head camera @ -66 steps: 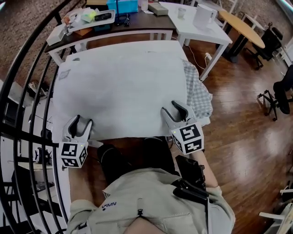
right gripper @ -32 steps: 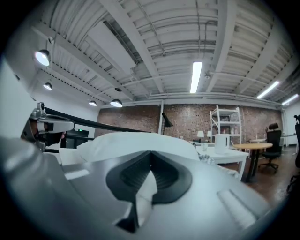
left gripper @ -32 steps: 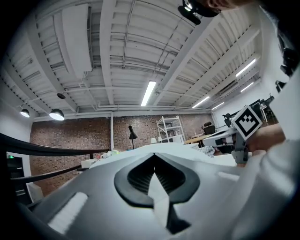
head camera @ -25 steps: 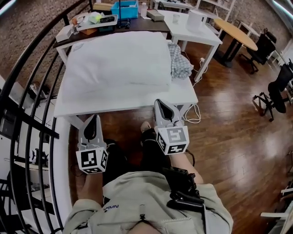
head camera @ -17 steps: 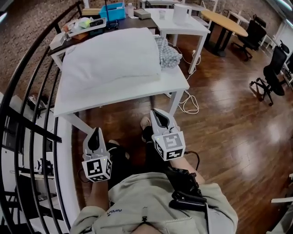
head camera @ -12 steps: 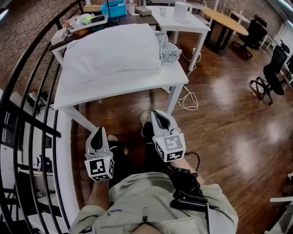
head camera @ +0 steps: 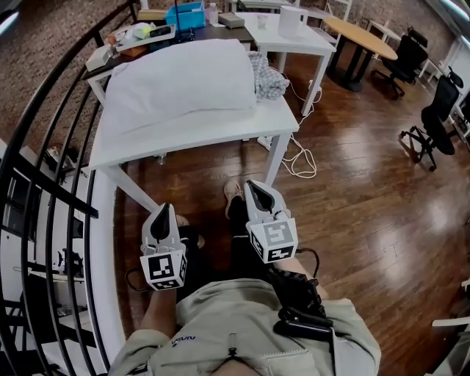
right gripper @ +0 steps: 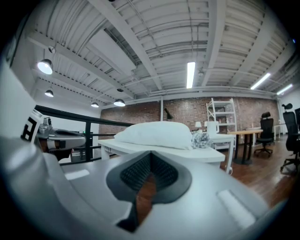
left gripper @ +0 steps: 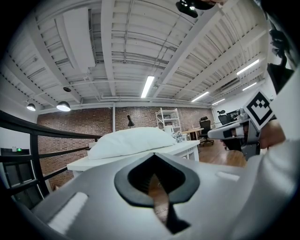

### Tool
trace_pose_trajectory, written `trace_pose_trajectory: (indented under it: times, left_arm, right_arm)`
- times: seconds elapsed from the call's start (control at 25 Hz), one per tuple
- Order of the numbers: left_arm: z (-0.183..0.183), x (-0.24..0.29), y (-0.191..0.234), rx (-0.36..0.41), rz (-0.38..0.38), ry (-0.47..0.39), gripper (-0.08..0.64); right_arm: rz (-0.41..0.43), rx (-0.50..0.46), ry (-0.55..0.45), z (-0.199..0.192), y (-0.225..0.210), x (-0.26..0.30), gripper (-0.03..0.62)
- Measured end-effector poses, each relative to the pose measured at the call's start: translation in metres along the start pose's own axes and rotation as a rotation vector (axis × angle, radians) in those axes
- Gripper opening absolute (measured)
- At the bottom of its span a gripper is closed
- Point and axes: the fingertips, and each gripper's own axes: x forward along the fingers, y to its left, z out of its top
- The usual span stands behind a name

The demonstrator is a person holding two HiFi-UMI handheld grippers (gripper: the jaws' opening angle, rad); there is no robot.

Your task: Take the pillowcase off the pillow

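- Pillow [head camera: 183,77] comes first by way of what carries it: a white table [head camera: 191,136], the broadest thing in front of the person, which stands on a wooden floor [head camera: 352,161] next to a black railing [head camera: 44,147].
- That pillow is white and plump. It lies across the far part of the tabletop, and the near strip of the table is bare.
- A checked cloth [head camera: 266,77] lies crumpled on the table at the pillow's right end, up against it and close to the table's right edge. I cannot tell whether it is the pillowcase.
- The right gripper [head camera: 257,194] is held low over the person's legs, short of the table's near edge and well apart from the pillow. Its jaws are pressed together with nothing between them.
- The left gripper [head camera: 162,217] is held the same way, slightly nearer the body. Its jaws are also closed and empty, and it points toward the table.
- A blue box [head camera: 185,13] stands on the dark, cluttered table behind.
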Motion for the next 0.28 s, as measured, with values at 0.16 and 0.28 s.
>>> trace_pose_trajectory:
  times: [0.16, 0.28]
  left_arm:
    - [0.001, 0.0011, -0.0003, -0.005, 0.004, 0.001, 0.005]
    - [0.002, 0.0034, 0.0005, -0.013, 0.004, 0.004, 0.005]
  right_arm:
    - [0.0, 0.001, 0.006, -0.0029, -0.0012, 0.0015, 0.002]
    - [-0.005, 0.004, 0.018, -0.0059, -0.0039, 0.0035, 0.002]
